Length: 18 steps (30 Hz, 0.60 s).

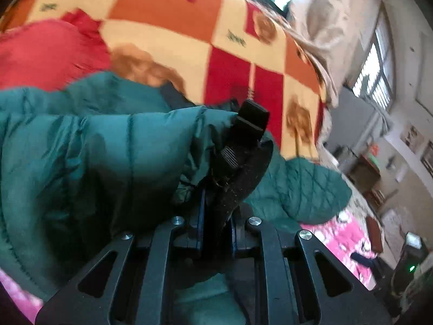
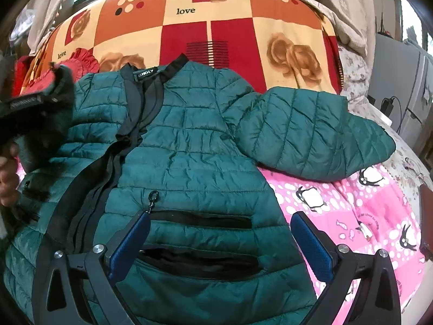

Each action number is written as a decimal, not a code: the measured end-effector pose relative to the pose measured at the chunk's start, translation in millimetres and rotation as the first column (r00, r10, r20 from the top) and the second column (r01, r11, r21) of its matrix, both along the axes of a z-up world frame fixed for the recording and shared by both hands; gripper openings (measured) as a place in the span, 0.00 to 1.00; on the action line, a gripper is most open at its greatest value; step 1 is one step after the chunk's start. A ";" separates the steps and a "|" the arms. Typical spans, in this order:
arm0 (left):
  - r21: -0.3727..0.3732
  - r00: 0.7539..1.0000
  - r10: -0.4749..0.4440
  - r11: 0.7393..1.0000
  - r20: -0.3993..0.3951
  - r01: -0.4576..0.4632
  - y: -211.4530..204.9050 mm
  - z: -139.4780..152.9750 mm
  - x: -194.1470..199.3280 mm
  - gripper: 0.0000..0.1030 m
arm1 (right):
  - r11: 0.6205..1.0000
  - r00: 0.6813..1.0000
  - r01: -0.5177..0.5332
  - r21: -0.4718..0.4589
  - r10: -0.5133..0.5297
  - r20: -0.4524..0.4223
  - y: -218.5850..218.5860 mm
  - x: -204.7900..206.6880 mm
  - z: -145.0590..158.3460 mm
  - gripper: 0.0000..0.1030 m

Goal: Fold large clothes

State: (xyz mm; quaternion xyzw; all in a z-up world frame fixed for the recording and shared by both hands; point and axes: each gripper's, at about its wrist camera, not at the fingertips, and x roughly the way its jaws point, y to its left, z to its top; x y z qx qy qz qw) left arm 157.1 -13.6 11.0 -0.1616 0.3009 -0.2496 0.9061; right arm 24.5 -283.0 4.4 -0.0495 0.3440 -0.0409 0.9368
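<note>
The bed's patchwork blanket (image 2: 235, 24), in red, orange and cream squares with brown roses and the word "love", fills the far half of both views; its near edge is hidden under the jacket, and in the left wrist view it is blurred. Nearer lies one pink penguin-print sheet (image 2: 360, 197), cut off at the right and lower edges. Behind the bed a pale curtain (image 1: 324, 19) hangs, with a barred window (image 1: 376, 67) and a cluttered wall of furniture too smeared to name.

One teal quilted puffer jacket (image 2: 194, 146) lies front-up across blanket and sheet, collar toward the blanket, zipper partly open. One sleeve (image 2: 311, 130) is spread out to the right, resting on both covers; the other sleeve is bunched up at the left. Two black pocket openings show on the lower front, the nearer one partly hidden by the gripper frame. One red ruffled cushion (image 2: 78, 59) peeks out beyond the jacket's shoulder.

The right gripper (image 2: 219, 241) hangs over the lower front with its blue-padded fingers spread wide, gripping nothing. The left gripper (image 1: 216, 211) has its fingers pinched together on a black elastic strap (image 1: 243, 146) at the bunched sleeve's cuff.
</note>
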 end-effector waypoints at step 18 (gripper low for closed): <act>0.195 0.985 0.172 0.965 0.032 -0.175 16.8 22.0 -19.4 0.62 | 0.987 0.986 -0.153 0.038 0.150 0.072 49.9 56.2 26.6 1.00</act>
